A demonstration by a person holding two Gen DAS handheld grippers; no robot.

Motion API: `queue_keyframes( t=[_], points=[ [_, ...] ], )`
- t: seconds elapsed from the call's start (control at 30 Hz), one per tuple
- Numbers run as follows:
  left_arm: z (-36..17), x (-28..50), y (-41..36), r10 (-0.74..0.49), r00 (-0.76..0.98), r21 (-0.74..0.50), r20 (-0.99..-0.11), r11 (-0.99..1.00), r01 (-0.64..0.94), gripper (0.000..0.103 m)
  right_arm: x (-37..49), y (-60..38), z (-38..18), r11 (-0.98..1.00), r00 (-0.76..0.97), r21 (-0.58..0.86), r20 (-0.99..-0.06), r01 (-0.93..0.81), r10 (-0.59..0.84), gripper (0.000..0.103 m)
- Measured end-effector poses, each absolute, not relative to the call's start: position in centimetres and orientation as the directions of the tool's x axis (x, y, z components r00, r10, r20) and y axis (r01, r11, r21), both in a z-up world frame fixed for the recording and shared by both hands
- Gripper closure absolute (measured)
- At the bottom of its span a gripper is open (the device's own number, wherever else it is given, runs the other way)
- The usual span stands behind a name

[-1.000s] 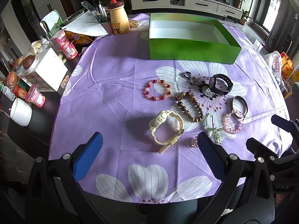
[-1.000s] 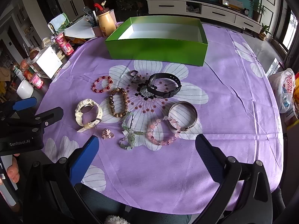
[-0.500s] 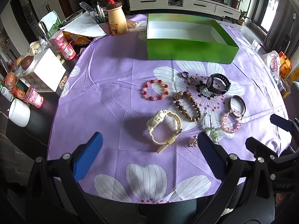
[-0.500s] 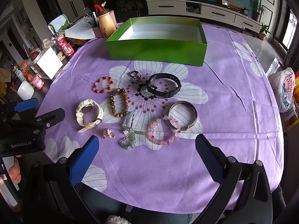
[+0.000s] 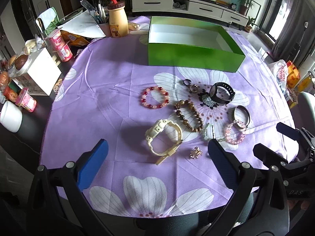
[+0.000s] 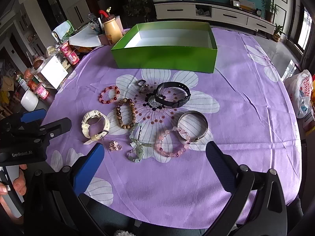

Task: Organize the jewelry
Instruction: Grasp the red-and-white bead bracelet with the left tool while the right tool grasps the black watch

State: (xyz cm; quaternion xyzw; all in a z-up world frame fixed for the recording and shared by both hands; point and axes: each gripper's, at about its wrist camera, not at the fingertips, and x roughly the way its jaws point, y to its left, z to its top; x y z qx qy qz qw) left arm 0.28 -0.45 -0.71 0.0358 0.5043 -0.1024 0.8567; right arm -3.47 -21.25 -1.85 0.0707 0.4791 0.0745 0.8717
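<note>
We hold our left hand-held gripper (image 5: 157,163) above the near edge of the tabletop, its blue fingers (image 5: 92,165) spread wide and pinching nothing. Between and just beyond them lies the cream watch (image 5: 164,137), its strap end pointing toward us, with a small rose-gold charm (image 5: 195,153) just to its right. Our right hand-held gripper (image 6: 155,164) hangs likewise spread and empty; beyond its fingers (image 6: 88,167) rest the pale green bead piece (image 6: 136,145) and the pink bead bracelet (image 6: 172,142), the latter touching the silver bangle (image 6: 193,124).

Farther out on the purple flowered cloth (image 5: 110,102) we see the brown wooden bead bracelet (image 5: 189,116) beside the watch, then the red and pink bead bracelet (image 5: 155,100) well clear to the left. The black watch (image 5: 222,94) stands on its band near the printed flower's centre, and a small dark ring (image 5: 187,82) lies next to another small piece that we cannot make out.

Behind all the jewelry sits the green box (image 5: 193,56), open, its white inside bare, none of the pieces in it yet. Off the cloth to the left stand a yellow bear bottle (image 5: 118,21), pink cups (image 5: 61,46), a white box (image 5: 42,71) and a white mug (image 5: 10,116). In the right wrist view, a hand (image 6: 18,182) grips the left tool's handle.
</note>
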Motion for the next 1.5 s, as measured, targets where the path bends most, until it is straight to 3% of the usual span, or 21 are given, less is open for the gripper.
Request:
queue_keyframes(
  t=[0.4,0.67,0.87,1.0,1.4,1.47,1.5],
  points=[
    [-2.3,3.1,2.5,-0.228,0.517,-0.173,-0.825,0.973,0.152,0.005,-1.9,-24.9,-3.2,0.960,0.602,0.280,-0.761,-0.031,0.241,0.004],
    [-4.7,6.1,4.7,-0.227,0.488,-0.214,-0.843,0.973,0.083,0.028,0.2,-26.6,-4.7,0.942,0.602,0.334,-0.748,-0.024,0.280,0.036],
    [-6.6,9.7,3.8,-0.200,0.454,-0.174,-0.868,0.980,0.098,0.036,3.0,-26.5,-5.4,0.951,0.593,0.308,-0.758,-0.040,0.271,0.049],
    [-7.9,11.7,2.2,-0.168,0.438,-0.112,-0.883,0.982,0.151,0.048,5.7,-26.1,-6.5,0.964,0.572,0.260,-0.784,-0.048,0.240,0.057],
    [-10.2,12.8,-0.8,-0.133,0.423,0.000,-0.896,0.954,0.299,0.066,9.7,-24.9,-9.9,0.989,0.500,0.131,-0.853,-0.074,0.150,0.077],
    [-10.3,13.1,-1.0,-0.133,0.426,0.006,-0.895,0.951,0.309,0.071,9.9,-24.5,-9.9,0.991,0.505,0.103,-0.853,-0.081,0.130,0.082],
    [-10.3,13.1,-1.3,-0.139,0.425,0.006,-0.894,0.946,0.323,0.079,9.9,-24.3,-9.9,0.992,0.509,0.088,-0.853,-0.087,0.120,0.083]
  ],
)
